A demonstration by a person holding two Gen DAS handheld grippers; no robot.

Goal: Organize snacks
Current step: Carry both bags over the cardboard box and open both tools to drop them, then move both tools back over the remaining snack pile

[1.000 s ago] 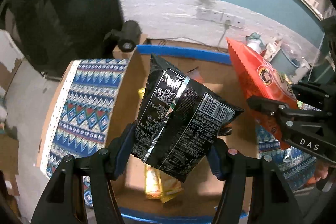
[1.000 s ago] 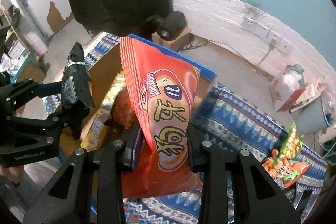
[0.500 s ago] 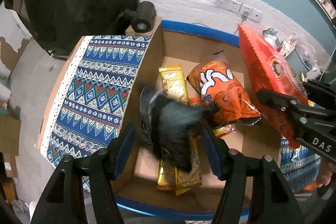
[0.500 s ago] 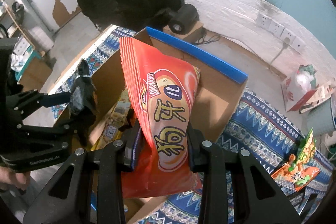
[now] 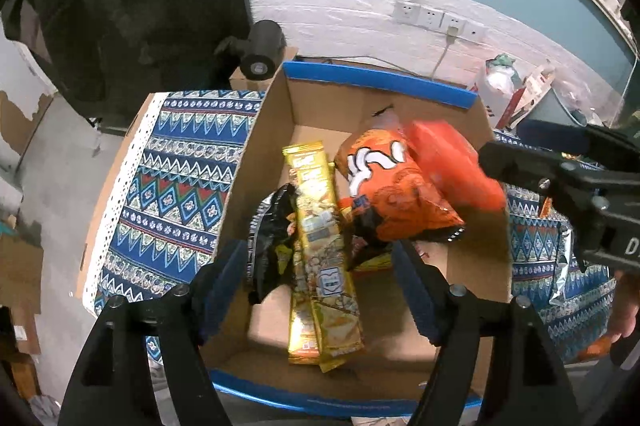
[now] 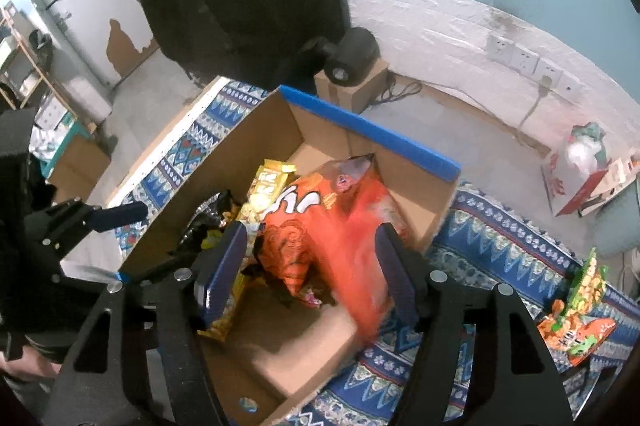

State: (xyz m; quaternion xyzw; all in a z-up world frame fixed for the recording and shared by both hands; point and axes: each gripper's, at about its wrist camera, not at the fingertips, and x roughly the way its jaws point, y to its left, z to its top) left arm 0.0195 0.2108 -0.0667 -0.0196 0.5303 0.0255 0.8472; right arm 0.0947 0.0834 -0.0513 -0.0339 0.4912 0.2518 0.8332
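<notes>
The red snack bag [image 6: 352, 250] is a blur between the right gripper [image 6: 310, 268] jaws, which have just been opening – it drops free toward the cardboard box [image 6: 236, 142], pads no longer pressing on it. In the left wrist view the same red bag [image 5: 452, 162] tumbles over the orange chip bag [image 5: 392, 194]. The left gripper [image 5: 320, 282] jaws have been opening too, and they stand apart with nothing clamped; the black snack bag [image 5: 272, 238] lies inside against the left wall, beside 2 long yellow packets [image 5: 320, 250]. To finish well, keep both grippers wide and lift straight clear so no pad drags a bag back out. More snacks [image 6: 576, 322] wait on the patterned cloth [image 6: 500, 258]. Print on the bags is too smeared to read here.
</notes>
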